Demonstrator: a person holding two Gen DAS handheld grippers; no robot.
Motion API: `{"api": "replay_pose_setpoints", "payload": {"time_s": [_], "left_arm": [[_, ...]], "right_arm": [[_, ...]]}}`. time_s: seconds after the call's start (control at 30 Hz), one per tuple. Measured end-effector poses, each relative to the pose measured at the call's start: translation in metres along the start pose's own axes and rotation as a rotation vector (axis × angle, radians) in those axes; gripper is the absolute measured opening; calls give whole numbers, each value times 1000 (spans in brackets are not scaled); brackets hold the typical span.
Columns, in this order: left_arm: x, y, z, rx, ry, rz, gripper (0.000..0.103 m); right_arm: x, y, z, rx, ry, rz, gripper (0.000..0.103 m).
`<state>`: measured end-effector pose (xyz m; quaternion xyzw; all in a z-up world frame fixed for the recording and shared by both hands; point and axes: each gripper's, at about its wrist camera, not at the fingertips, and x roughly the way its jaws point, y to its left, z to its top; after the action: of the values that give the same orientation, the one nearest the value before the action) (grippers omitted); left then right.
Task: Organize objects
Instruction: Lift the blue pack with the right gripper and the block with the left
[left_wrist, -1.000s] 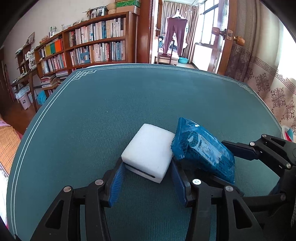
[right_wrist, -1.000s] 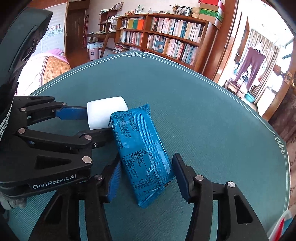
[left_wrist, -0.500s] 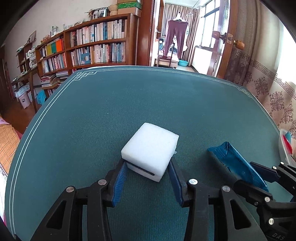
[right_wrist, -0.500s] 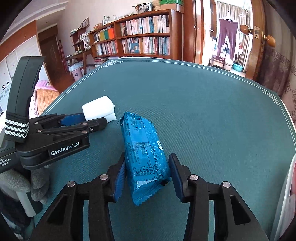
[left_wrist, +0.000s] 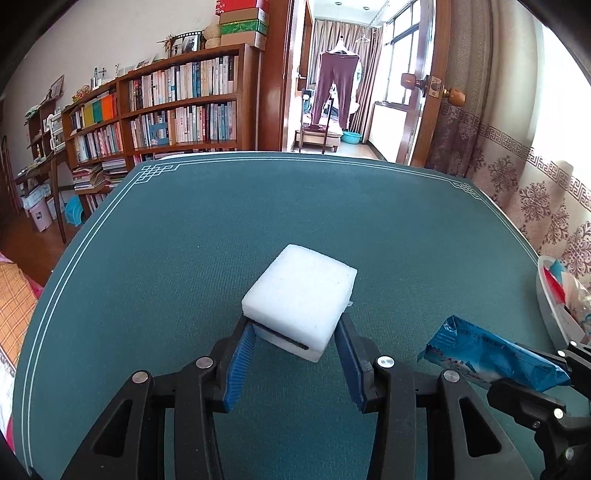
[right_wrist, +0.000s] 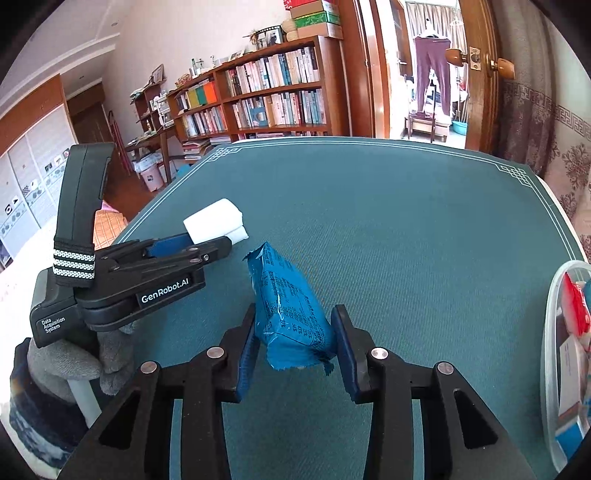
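Observation:
A white foam block (left_wrist: 301, 291) lies on the teal table cloth (left_wrist: 221, 221). My left gripper (left_wrist: 295, 332) is shut on its near end, a blue pad against each side. From the right wrist view the block (right_wrist: 214, 219) shows at the left, at the tip of the left gripper (right_wrist: 207, 242). A blue snack packet (right_wrist: 291, 302) stands on edge, tilted, between the pads of my right gripper (right_wrist: 294, 317). Its jaws are closing and both pads press on the packet. The packet (left_wrist: 491, 354) also shows at the lower right in the left wrist view, apart from the block.
A clear plastic tub (right_wrist: 554, 332) with several packets in it stands at the table's right edge, and its rim (left_wrist: 543, 291) shows in the left wrist view too. A grey gloved hand (right_wrist: 66, 354) holds the left gripper. Bookshelves and a doorway lie beyond the table.
The blue packet lay against the white block; my right gripper has carried it off to the right, turned it on edge and narrowed on it. My left gripper has closed onto the block.

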<state>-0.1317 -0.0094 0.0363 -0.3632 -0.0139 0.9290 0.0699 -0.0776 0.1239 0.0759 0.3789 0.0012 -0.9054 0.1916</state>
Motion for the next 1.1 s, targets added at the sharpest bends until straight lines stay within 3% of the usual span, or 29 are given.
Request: {"api": "replay_pose_setpoints", "payload": {"time_s": [0.2,0.33,0.63,0.8,0.87,0.93,1.1], "left_arm": [[-3,-1,1,-2,-11,-4,47],[-4,-1,2,-6,-13,-5,47],[-7,0,2,-14,-21,-10,47],[-8,-1,2,-11,-22,-13,47],[-8,-2,2,-11,-22,-14,47],[-8,-2,2,-10,-23,-15,47],[-10,-5,2,-4,-26,-18,47]], "right_arm": [[5,12,-25,-68,68,37,43],[6,12,-31,-31,81,84,65],[18,22,-40,-16,120,104,65],[27,37,-42,-46,129,46,65],[28,40,-42,-55,129,13,61],[28,41,-43,-68,128,-30,47],[21,38,-45,-43,120,-27,44]]}}
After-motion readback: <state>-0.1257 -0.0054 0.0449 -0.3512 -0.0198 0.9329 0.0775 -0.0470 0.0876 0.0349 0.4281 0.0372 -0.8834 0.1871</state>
